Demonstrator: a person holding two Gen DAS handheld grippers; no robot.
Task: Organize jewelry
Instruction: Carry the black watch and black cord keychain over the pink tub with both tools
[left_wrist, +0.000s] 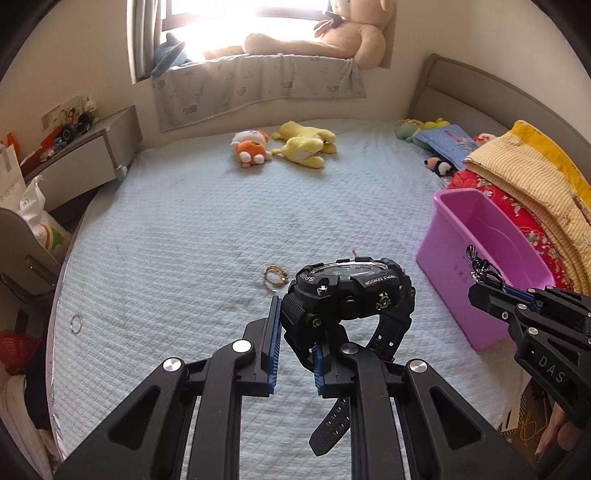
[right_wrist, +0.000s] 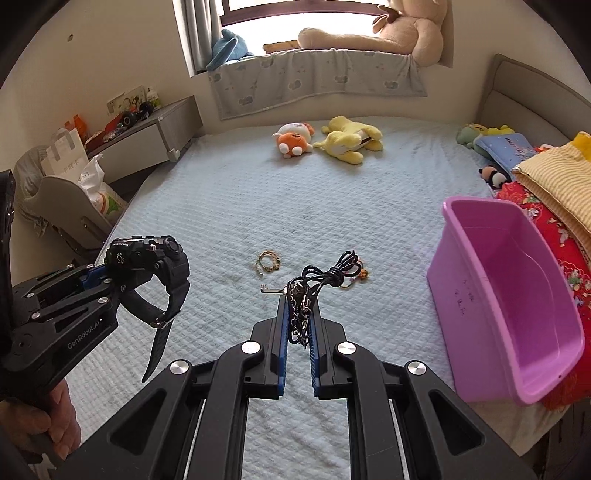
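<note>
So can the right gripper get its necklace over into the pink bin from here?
Probably yes. The right gripper is shut on the corded necklace, and the pink bin sits open-topped and empty just to its right, with bare bedspread between and nothing blocking.

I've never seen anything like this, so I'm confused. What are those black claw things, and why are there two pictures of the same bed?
They are grabbing tools, each held in one of a person's hands. Each tool carries a small camera that looks forward along its two fingers, so you get two pictures: one from the left tool, one from the right.

The left claw is pinching the strap of a black watch. The right claw is squeezing a metal chain with a black cord tied to it.

On the pale blue bed lie a gold bracelet, a small silver ring and some soft toys. The empty purple tub on the right looks like where the jewelry will go.
</note>
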